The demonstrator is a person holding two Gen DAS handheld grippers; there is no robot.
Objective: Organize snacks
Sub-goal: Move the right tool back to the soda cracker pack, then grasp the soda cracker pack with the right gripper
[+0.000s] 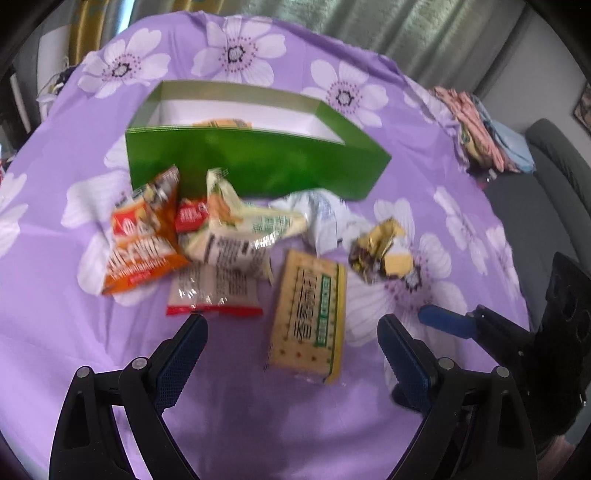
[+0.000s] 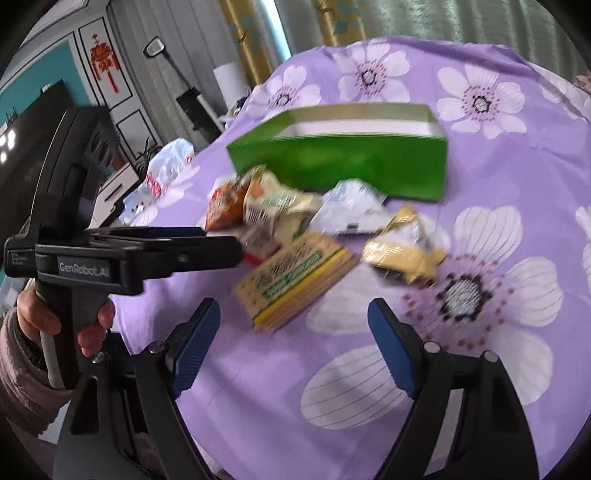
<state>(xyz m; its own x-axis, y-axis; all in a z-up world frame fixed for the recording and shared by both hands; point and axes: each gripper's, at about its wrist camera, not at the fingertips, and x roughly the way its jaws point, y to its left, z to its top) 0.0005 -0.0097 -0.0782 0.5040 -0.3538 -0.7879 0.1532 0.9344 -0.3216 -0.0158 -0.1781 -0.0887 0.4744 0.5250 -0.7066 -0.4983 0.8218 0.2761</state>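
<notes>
My left gripper has its fingers spread wide with nothing between them, over bare purple cloth. My right gripper is wide open too and empty, its fingers over a big white flower print. In the right wrist view a hand in a pink sleeve grips the left tool's handle at 9 o'clock.

The tabletop wears that purple cloth with white flowers, wrinkled toward the far edge. Just ahead of my left fingers, at 12 o'clock, lies a tan cracker pack flat on the cloth. At 11 o'clock sits a clear pack with a red edge, and an orange bag lies beyond it, overlapped by a pale green-and-white bag. A crumpled white wrapper is just past the cracker pack, and a gold wrapper lies at 1 o'clock, apart from the rest.

Behind the pile stands an open green box, white inside, with one snack just showing over its near wall.

Farther off, folded cloths sit at the table's 2 o'clock edge beside a grey sofa. Pale curtains hang at the back. The right wrist view shows a white cabinet with a red ornament and a plastic bag at 10 o'clock.
</notes>
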